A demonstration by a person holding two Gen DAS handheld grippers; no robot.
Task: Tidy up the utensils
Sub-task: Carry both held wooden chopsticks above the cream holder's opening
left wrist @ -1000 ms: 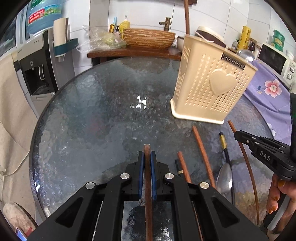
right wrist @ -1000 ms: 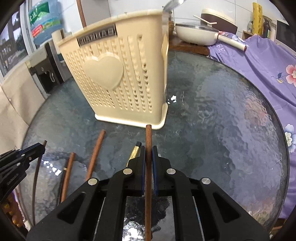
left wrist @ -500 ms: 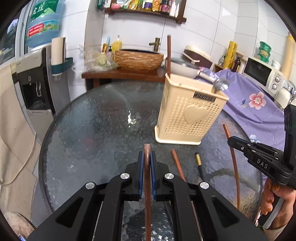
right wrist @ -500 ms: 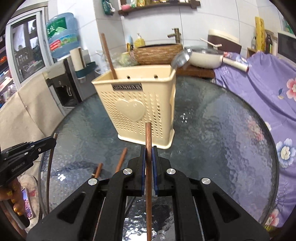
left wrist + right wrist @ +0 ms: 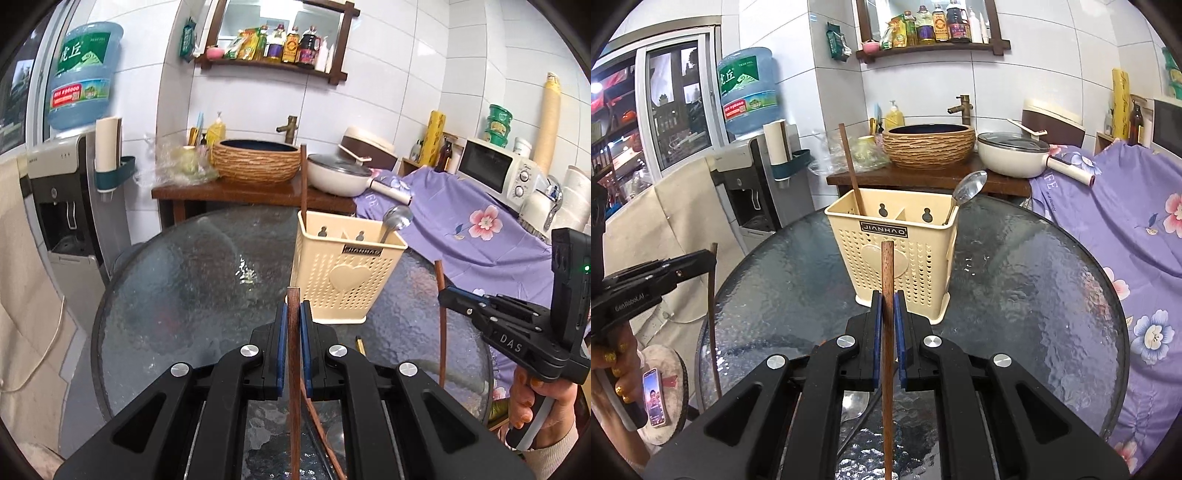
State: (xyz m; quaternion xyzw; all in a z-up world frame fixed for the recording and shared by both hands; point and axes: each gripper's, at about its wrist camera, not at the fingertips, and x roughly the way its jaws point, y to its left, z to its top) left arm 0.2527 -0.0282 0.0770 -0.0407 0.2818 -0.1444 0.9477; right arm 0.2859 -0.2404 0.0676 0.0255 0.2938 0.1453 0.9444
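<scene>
Left gripper (image 5: 291,325): fingers clamp a chopstick (image 5: 293,369); lower end cut off at frame bottom.
Right gripper (image 5: 887,321): fingers clamp a second chopstick (image 5: 886,332), likewise cut off.
Holder (image 5: 897,251): centre frame on table (image 5: 1015,277); contents' lower parts hidden.
Spoon on table (image 5: 855,404): mostly hidden behind fingers.

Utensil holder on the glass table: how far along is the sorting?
Done: the utensil holder already has one chopstick and one spoon standing in it. In hand: each hand-held gripper, left and right, is shut on a chopstick. Left: another spoon and chopstick lie on the table.
</scene>
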